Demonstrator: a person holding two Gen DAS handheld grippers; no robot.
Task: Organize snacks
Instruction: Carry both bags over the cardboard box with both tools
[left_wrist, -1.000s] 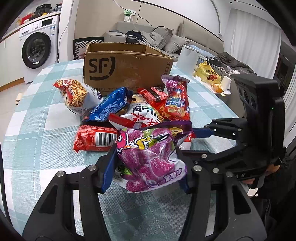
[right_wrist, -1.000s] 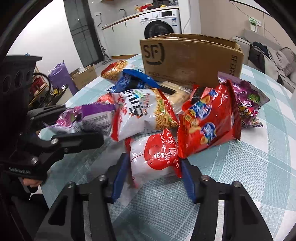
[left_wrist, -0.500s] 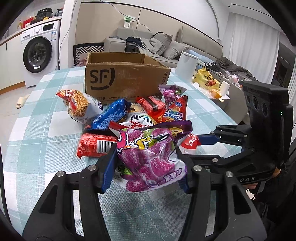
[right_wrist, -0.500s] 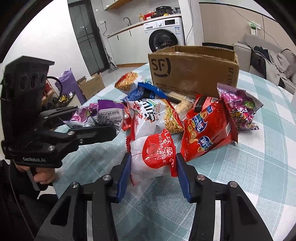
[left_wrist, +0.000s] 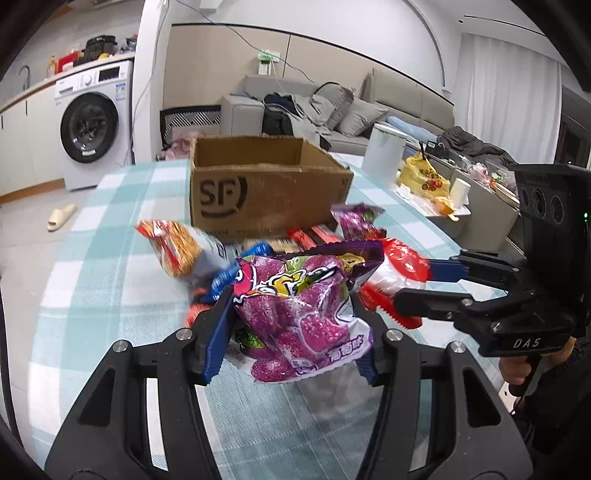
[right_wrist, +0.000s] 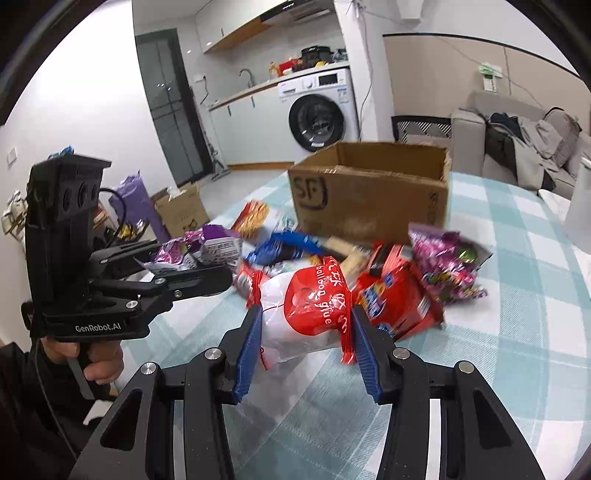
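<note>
My left gripper is shut on a purple snack bag and holds it above the table. It also shows in the right wrist view with the purple bag in it. My right gripper is shut on a red and white balloon glue bag, lifted off the table; that bag also shows in the left wrist view. An open SF cardboard box stands at the far side of the table, also in the right wrist view.
More snack bags lie in front of the box: an orange noodle bag, a blue bag, a red bag and another purple bag. The table has a teal checked cloth. A white jug stands at the right.
Both grippers have risen with their bags. The pile of snacks and the box now sit lower and farther in both views.
</note>
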